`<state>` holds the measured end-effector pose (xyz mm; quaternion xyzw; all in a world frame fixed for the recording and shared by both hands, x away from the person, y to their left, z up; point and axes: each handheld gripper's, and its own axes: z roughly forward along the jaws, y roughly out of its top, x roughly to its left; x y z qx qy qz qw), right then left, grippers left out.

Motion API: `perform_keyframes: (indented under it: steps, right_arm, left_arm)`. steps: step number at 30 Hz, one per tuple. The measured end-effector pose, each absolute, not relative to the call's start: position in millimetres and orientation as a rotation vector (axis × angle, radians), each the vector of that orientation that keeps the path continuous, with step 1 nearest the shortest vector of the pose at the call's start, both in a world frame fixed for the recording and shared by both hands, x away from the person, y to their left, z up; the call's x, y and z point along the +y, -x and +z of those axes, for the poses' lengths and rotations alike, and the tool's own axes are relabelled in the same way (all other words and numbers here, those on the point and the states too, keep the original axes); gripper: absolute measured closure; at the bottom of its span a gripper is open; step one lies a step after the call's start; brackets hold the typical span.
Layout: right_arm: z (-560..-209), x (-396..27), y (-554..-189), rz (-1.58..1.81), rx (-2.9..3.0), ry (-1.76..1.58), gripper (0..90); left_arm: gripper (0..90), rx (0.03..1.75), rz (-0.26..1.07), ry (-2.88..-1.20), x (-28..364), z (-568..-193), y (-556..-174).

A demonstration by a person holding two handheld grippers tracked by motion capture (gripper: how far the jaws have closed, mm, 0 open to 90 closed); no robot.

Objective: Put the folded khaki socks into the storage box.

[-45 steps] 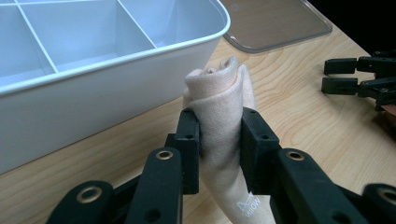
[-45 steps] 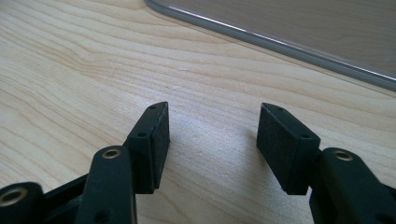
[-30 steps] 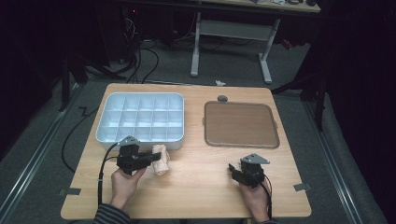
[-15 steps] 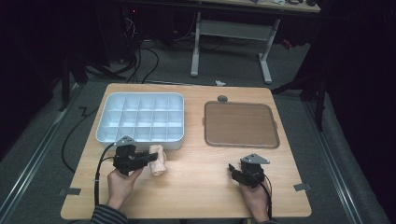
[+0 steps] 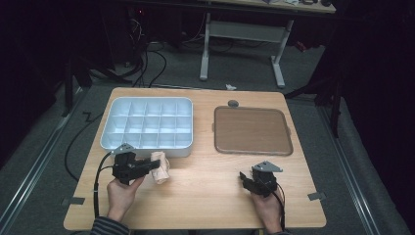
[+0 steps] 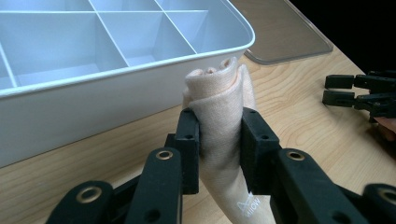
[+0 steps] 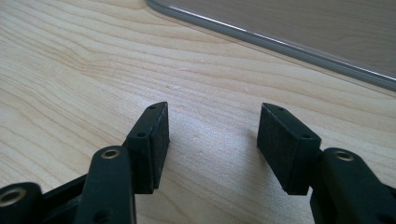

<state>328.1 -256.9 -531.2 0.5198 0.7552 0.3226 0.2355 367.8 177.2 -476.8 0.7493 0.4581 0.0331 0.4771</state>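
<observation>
My left tool [image 6: 219, 135] pinches the rolled cloth [image 6: 219, 107] just near of the tray [image 5: 147, 123]; my right tool [image 7: 212, 144] gapes empty above the desk [image 5: 205, 196].

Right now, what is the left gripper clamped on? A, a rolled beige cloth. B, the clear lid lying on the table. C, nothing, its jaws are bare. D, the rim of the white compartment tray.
A: in the left gripper view the left gripper has both pads pressed into the rolled beige cloth, which sits on the table just in front of the white compartment tray.
</observation>
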Motion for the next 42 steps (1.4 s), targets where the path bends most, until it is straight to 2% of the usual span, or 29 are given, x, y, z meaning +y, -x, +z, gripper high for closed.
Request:
perform_keyframes:
  steps: [42]
  right_arm:
    - [-531, -257, -328, 0.885, 2.072, -1.426, 44.0]
  left_arm:
    - [71.5, 1.169, 0.146, -1.802, 208, -470, -364]
